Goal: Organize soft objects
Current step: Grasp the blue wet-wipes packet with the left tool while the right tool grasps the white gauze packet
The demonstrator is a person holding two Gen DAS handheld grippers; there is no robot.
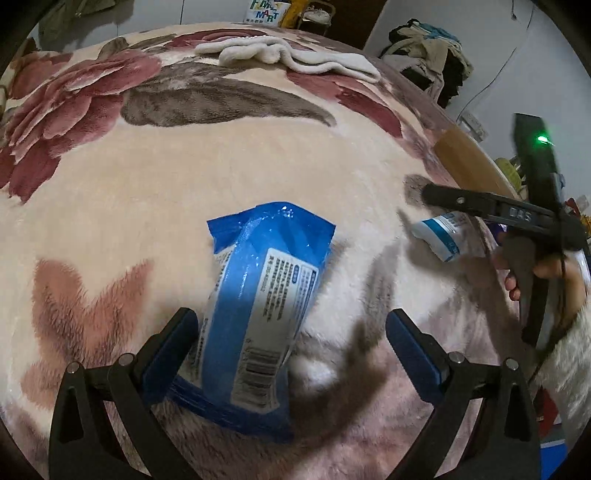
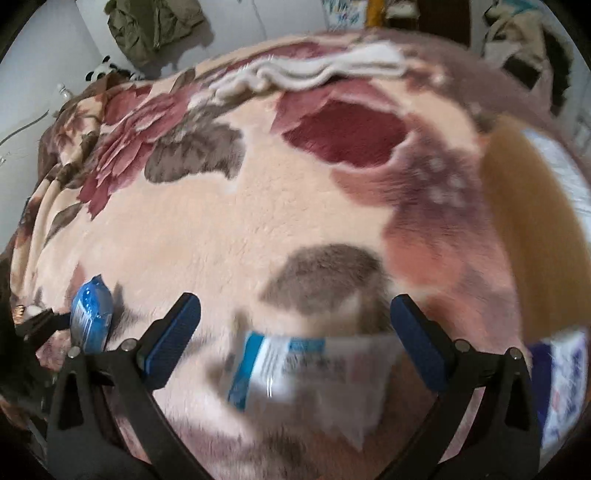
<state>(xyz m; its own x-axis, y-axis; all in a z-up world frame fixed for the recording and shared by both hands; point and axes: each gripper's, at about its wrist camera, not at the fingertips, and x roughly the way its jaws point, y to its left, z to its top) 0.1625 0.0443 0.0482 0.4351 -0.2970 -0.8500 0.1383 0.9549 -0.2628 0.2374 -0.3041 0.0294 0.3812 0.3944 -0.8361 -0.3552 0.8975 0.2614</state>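
Early in the job, by the look of it: nothing yet gathered or stacked. Left gripper spread wide over a glossy blue plastic wipes pack with a white printed label, the pack lying flat on the blanket, its edge against the left finger but not pinched. Right gripper likewise wide open, hovering over a small white-and-blue soft packet, blurred, resting loose between the fingers. Farther back, a rumpled cream fleece cloth untouched, well apart from both packs. Underneath everything, a plush peach blanket with big red and brown flowers. Beyond it, white walls, a heap of clothes, an olive jacket hanging.
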